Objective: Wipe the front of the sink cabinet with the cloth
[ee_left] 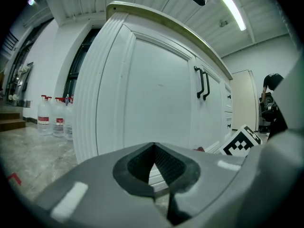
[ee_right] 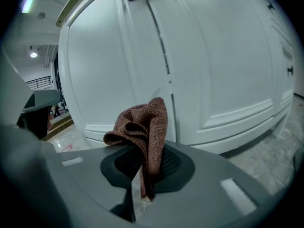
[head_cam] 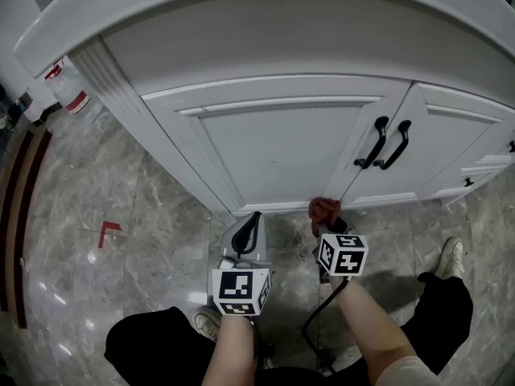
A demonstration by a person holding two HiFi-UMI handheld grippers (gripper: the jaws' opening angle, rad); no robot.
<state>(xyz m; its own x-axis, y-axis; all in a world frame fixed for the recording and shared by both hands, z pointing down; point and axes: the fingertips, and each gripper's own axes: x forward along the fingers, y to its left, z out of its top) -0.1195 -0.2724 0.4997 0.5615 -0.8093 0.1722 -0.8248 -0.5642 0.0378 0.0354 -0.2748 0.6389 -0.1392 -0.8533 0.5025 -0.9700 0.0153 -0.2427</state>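
No legible text or labels

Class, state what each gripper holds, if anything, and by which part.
The right gripper pinches the red-brown cloth by its lower folds; the rest bunches above the jaws. The left gripper holds nothing, jaws together.

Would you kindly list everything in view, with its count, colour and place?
cabinet: one, white, straight ahead, doors shut
door handles: two, black, where the doors meet
bottles: at least two, clear with red labels, on the floor left of the cabinet
floor: grey marble
floor mark: one, red, at left
cloth: one, reddish-brown, bunched, near the cabinet's base
cable: one, black, on the floor
left gripper: grey, shut, empty
right gripper: grey, shut on the cloth
shoes: two, white, on the floor
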